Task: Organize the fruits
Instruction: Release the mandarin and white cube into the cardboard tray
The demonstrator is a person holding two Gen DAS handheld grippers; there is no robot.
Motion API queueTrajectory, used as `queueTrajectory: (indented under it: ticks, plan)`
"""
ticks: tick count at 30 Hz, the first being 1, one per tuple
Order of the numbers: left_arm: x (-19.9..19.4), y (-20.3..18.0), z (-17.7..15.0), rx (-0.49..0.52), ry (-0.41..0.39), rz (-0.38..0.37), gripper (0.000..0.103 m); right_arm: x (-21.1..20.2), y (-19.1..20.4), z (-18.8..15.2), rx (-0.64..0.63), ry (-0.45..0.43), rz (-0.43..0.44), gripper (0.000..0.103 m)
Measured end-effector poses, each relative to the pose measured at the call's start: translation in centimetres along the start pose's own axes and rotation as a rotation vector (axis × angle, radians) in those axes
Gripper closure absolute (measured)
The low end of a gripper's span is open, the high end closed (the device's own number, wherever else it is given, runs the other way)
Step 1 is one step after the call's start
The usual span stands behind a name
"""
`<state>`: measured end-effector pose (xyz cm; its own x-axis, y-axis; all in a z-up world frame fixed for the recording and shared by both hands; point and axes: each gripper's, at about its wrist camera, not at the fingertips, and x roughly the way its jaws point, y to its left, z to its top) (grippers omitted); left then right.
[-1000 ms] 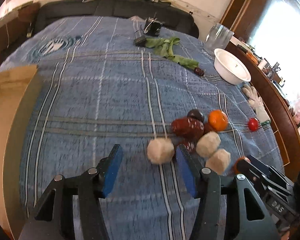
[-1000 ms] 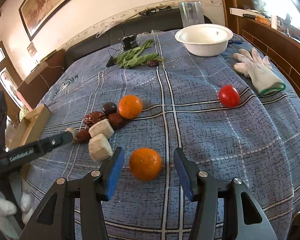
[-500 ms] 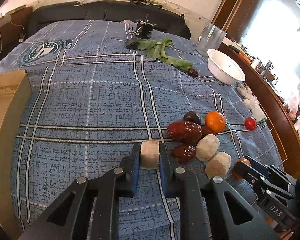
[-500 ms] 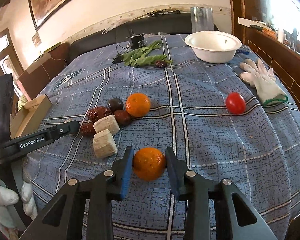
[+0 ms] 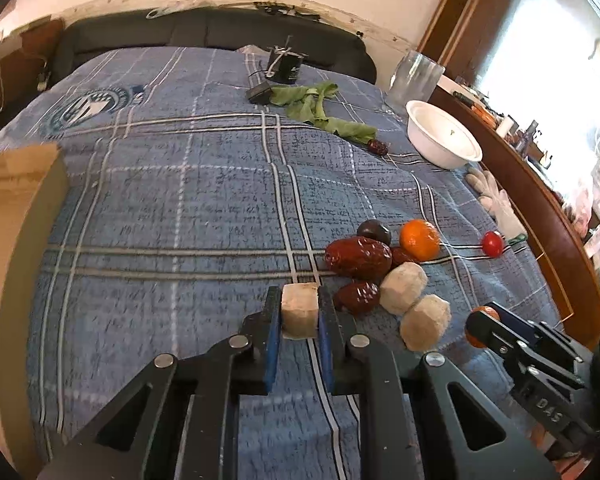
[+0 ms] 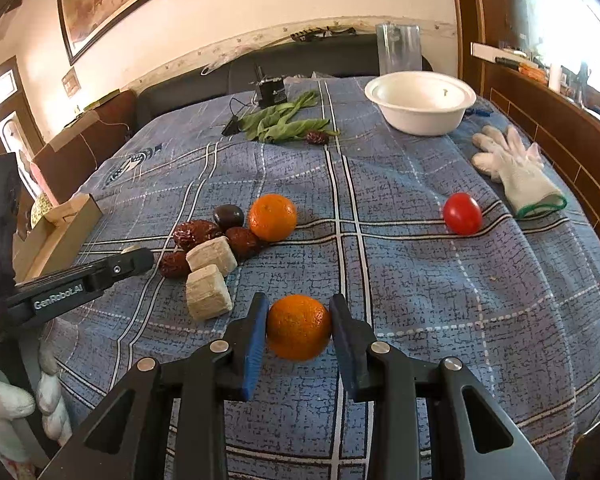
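Pitched downward over the blue plaid cloth (image 5: 172, 200), both tools, at about the same slant. Left gripper (image 5: 299, 316) clamped on a pale peeled chunk (image 5: 299, 311), blue pads flat against its two sides, the chunk sitting at the near-left edge of the fruit cluster and just beside a small red date (image 5: 358, 297). Right gripper (image 6: 299, 330) closed around an orange (image 6: 299, 327) well in front of the cluster, both pads touching the peel (seen from the left camera only as a sliver of orange behind a black finger). Within the cluster: a large red date (image 5: 358, 258), a dark plum (image 5: 374, 231), a second orange (image 5: 419, 239) on its far right side, and two more pale chunks (image 5: 404, 287) nearest the right gripper. Off to the right of the cluster, apart from it, a cherry tomato (image 6: 462, 213). Farther back from the cluster, a white bowl (image 6: 420, 114), some green leaves (image 6: 284, 124) with a lone date (image 6: 317, 137) touching them, and a white glove (image 6: 516, 170) beyond the tomato. Left of the cluster, a cardboard box (image 5: 8, 216) at the cloth's edge.
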<state>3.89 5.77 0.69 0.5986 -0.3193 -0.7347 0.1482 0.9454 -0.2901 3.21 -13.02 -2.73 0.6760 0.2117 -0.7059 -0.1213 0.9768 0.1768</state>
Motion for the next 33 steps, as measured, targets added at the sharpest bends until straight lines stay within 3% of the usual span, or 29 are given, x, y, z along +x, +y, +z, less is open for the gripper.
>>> queueTrajectory:
  ticks: [5,7,11,17,21,26,33]
  plan:
    - [-5.8,1.7,-0.9,-0.055,-0.062,-0.018,0.087,-2.2,1.8,-0.1,-0.006,-0.01,0.045,0.069]
    - [-8.4,3.6,-1.2,-0.087,-0.087,0.014,0.087,-3.4,3.5,0.1,-0.026,-0.017,0.082,0.069]
    - [-13.5,9.6,-1.8,-0.184,-0.14,0.141,0.087,-4.7,7.9,0.9,-0.075,-0.021,0.173,0.069]
    - [-16.8,16.9,-3.3,-0.271,-0.155,0.357,0.087,-4.4,17.0,1.5,-0.196,0.015,0.331,0.068]
    - [-16.7,20.5,-3.8,-0.327,-0.11,0.379,0.087,-3.1,23.5,1.2,-0.292,0.053,0.404,0.068]
    - [-15.5,22.2,-4.0,-0.34,-0.063,0.378,0.087,-0.1,29.8,-0.6,-0.405,0.121,0.408,0.068]
    - [-16.1,23.3,-5.2,-0.391,-0.073,0.33,0.086,3.2,33.2,-2.7,-0.467,0.19,0.378,0.068]
